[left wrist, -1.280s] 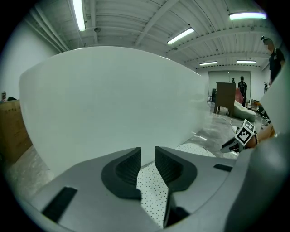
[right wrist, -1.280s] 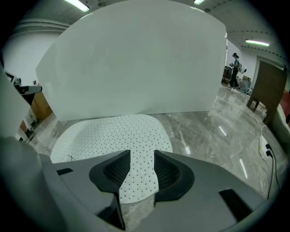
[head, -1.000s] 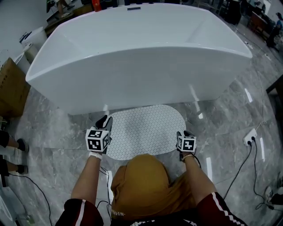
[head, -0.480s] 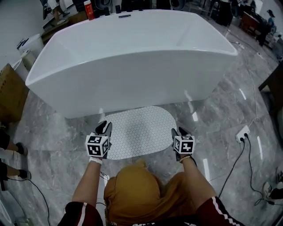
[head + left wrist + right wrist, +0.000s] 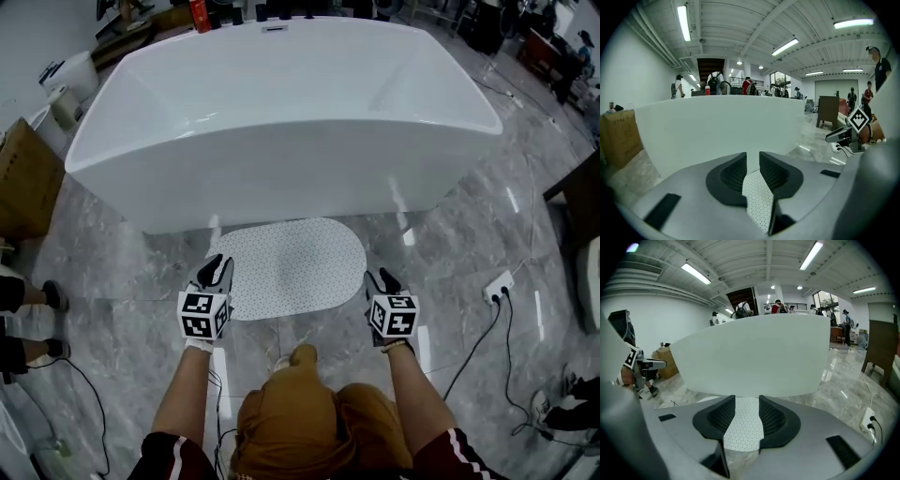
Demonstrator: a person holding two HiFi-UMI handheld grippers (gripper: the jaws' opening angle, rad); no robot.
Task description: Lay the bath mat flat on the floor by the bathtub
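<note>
Bath mat (image 5: 291, 267) lies flat on the floor (image 5: 450, 253) alongside the bathtub (image 5: 281, 141); left tongs (image 5: 217, 266) and right tongs (image 5: 382, 278) stand spread at its ends, pinching nothing; laying judged complete, only withdrawal outstanding.

Marker-cubed left claw (image 5: 217, 269), right claw (image 5: 382, 279); dark sleeves (image 5: 167, 452), red-white stripes.

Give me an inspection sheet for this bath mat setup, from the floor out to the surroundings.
Surface: grey marble floor, glossy.
Job's things: dotted bath mat flat on the floor alongside the white bathtub.
Clutter: cardboard box left of the tub.
Grippers: left tongs and right tongs both open, at the mat's two ends.
Cables: power strip with black cables at right; another cable at left.
Surroundings: bystander's shoes at left; people beyond the tub.
</note>
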